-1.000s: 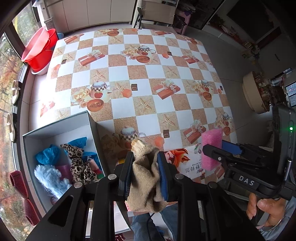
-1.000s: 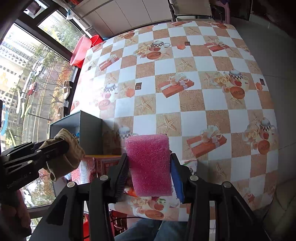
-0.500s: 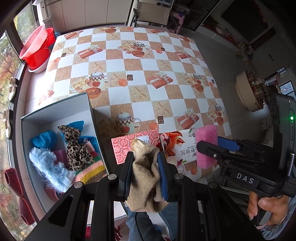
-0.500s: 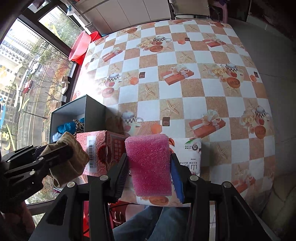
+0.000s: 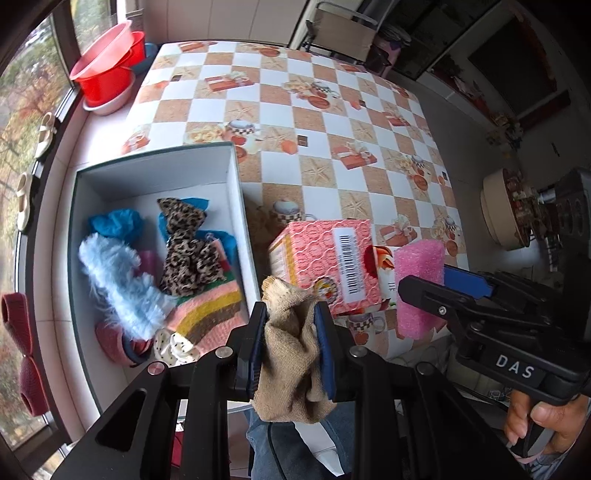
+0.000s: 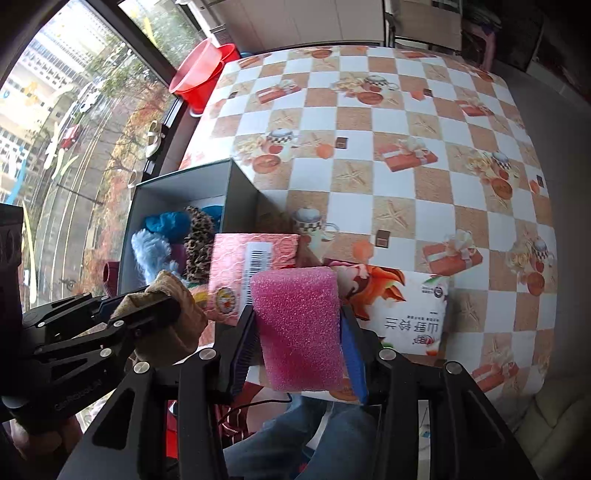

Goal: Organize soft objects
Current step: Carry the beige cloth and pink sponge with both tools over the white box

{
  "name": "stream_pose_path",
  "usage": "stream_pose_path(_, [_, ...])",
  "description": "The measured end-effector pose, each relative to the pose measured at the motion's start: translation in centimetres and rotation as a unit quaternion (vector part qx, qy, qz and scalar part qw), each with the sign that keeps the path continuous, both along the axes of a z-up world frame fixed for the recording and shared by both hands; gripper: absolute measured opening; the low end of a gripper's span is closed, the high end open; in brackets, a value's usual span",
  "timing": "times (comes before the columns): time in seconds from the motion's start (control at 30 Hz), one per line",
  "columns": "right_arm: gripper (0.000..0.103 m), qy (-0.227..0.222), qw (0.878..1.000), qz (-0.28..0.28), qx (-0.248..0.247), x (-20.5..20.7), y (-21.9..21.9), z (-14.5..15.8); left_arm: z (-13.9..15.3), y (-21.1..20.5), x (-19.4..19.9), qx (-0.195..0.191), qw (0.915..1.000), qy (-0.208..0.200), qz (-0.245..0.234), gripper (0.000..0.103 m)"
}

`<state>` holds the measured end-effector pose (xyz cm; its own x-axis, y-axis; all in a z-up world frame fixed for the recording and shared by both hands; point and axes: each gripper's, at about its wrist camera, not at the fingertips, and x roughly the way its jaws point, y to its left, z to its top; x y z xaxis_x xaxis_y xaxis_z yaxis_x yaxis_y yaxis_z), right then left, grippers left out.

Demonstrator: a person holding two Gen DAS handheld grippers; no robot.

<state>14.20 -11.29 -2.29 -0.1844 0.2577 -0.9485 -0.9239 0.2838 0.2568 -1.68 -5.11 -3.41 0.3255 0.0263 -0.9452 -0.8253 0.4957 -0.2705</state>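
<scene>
Cloth pinched in the left gripper and sponge squeezed in the right gripper might miss the box at the desk's corner if dropped early.

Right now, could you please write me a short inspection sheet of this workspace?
Surface: table under a checked cloth with teapot and gift prints.
Job's things: tan cloth, pink sponge; grey box holds a leopard-print fabric, a fluffy blue piece and a striped knit.
Clutter: pink carton, white packet.
Grippers: left gripper shut on the tan cloth; right gripper shut on the pink sponge.
Cables: thin black lead below the table edge.
Surroundings: red basins, window, chair.
</scene>
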Motion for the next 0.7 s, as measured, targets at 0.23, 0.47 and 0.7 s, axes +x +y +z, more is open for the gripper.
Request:
stream_pose_path(0.23, [0.045,-0.003,0.999,0.037,0.0,-2.9,1.1,0.3,-0.5,0.1,-2.9,0.003,0.9994,0.004,0.033,0.028])
stream_pose_path(0.47, [0.045,-0.007,0.997,0.072,-0.003,-5.5,1.8,0.3,-1.1,0.0,-5.4,0.0,0.998,0.005,0.064,0.028])
stream_pose_path(0.7, [0.045,-0.007,0.995,0.1,-0.007,-7.6,2.6,0.1,-1.7,0.0,-7.2,-0.005,0.9962,0.007,0.087,0.028])
